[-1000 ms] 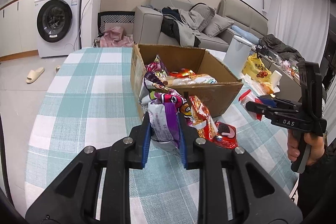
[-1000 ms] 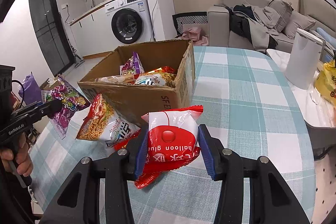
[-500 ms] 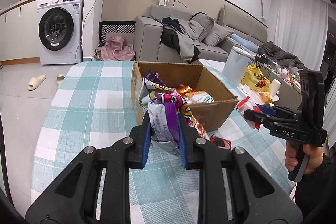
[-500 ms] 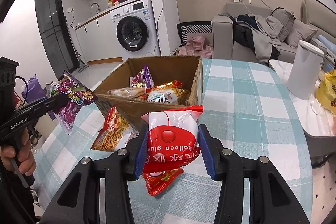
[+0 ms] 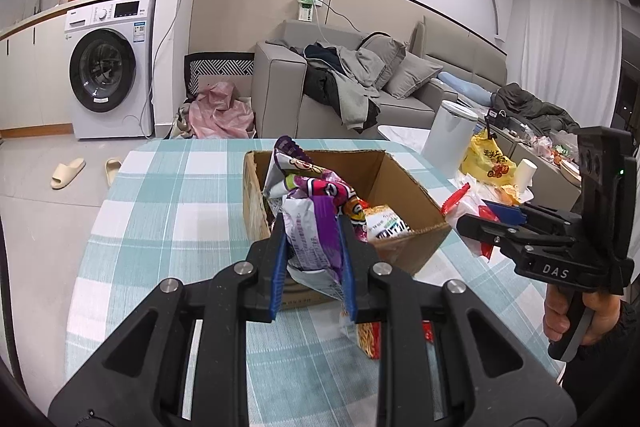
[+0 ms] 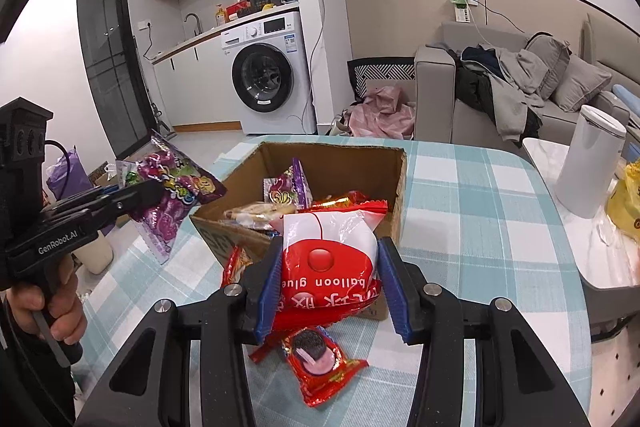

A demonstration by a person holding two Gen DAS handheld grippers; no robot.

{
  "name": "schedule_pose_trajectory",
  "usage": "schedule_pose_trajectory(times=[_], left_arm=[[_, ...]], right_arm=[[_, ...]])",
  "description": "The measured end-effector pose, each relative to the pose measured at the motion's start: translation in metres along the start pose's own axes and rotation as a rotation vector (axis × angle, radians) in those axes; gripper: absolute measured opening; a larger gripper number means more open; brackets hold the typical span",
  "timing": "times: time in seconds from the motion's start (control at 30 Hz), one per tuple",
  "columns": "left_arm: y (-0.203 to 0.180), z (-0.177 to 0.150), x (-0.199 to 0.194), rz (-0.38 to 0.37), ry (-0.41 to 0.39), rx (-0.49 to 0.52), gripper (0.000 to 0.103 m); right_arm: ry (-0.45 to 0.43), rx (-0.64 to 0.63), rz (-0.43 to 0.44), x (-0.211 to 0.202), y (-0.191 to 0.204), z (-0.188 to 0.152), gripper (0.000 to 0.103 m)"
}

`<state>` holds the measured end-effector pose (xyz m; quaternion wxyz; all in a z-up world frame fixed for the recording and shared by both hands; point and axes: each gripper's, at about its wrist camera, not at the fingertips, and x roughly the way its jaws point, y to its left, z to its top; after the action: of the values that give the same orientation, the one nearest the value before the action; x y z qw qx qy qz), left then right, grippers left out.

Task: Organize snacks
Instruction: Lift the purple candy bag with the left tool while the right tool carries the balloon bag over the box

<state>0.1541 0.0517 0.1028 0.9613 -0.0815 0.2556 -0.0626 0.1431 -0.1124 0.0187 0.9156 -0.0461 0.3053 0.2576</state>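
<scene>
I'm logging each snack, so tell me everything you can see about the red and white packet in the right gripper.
The red and white packet is a glossy, puffy pillow-type wrapper, white above, red below, with a red dot and upside-down "balloon glue" print; its crimped end points up. The right gripper clamps its sides with blue pads, holding it off the table, near the box.

An open cardboard box (image 6: 400, 183) holds snacks; a purple packet (image 5: 316, 227) and a red-white packet (image 6: 328, 259) are held above the table.
</scene>
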Motion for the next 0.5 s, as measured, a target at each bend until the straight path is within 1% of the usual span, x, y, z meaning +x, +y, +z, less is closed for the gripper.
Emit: schedule_pose_trajectory(times=[0.5], left_arm=[[0.005, 0.028, 0.048, 0.032, 0.021, 0.013, 0.02]], right_arm=[[-0.005, 0.004, 0.034, 0.018, 0.007, 0.027, 0.046]])
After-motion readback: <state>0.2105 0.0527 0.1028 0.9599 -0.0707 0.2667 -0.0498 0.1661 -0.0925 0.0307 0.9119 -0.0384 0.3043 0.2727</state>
